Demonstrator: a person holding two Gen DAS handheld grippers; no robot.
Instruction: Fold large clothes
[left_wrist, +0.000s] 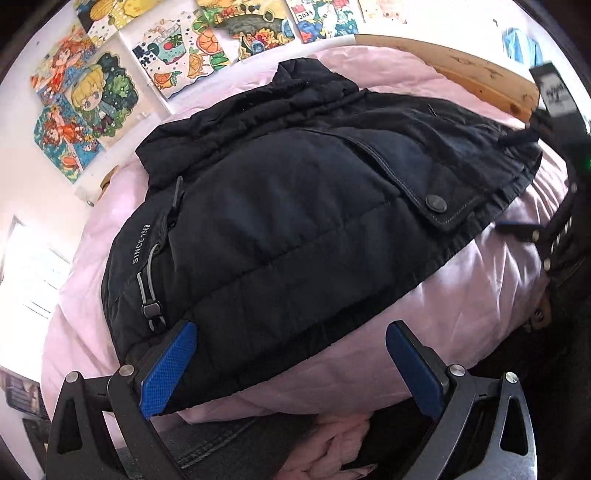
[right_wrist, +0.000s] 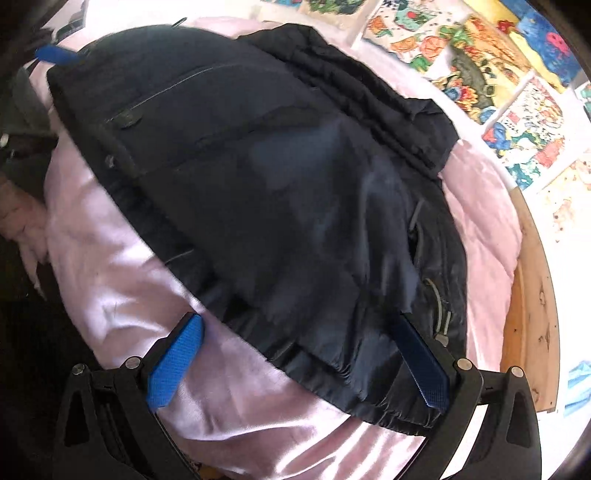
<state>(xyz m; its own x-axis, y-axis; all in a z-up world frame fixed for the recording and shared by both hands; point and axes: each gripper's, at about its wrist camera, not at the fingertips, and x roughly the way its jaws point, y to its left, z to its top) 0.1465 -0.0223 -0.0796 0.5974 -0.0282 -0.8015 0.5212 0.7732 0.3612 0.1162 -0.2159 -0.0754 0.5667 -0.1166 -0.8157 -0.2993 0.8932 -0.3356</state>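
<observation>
A black padded jacket (left_wrist: 295, 221) lies folded on a pink quilt (left_wrist: 461, 295). It bears "SINCE 1968" lettering, a drawcord toggle and a snap pocket flap. My left gripper (left_wrist: 291, 365) is open, its jaws spread over the jacket's near hem, holding nothing. The right wrist view shows the jacket (right_wrist: 277, 192) from the other side, on the pink quilt (right_wrist: 122, 288). My right gripper (right_wrist: 299, 362) is open over the jacket's near edge, empty. The right gripper's body shows at the far right of the left wrist view (left_wrist: 554, 229).
The bed has a wooden frame (left_wrist: 461, 70) behind the jacket, also at the right in the right wrist view (right_wrist: 532, 295). Colourful drawings (left_wrist: 110, 92) cover the wall. Dark jeans and a pink cloth (left_wrist: 332, 443) lie at the near edge.
</observation>
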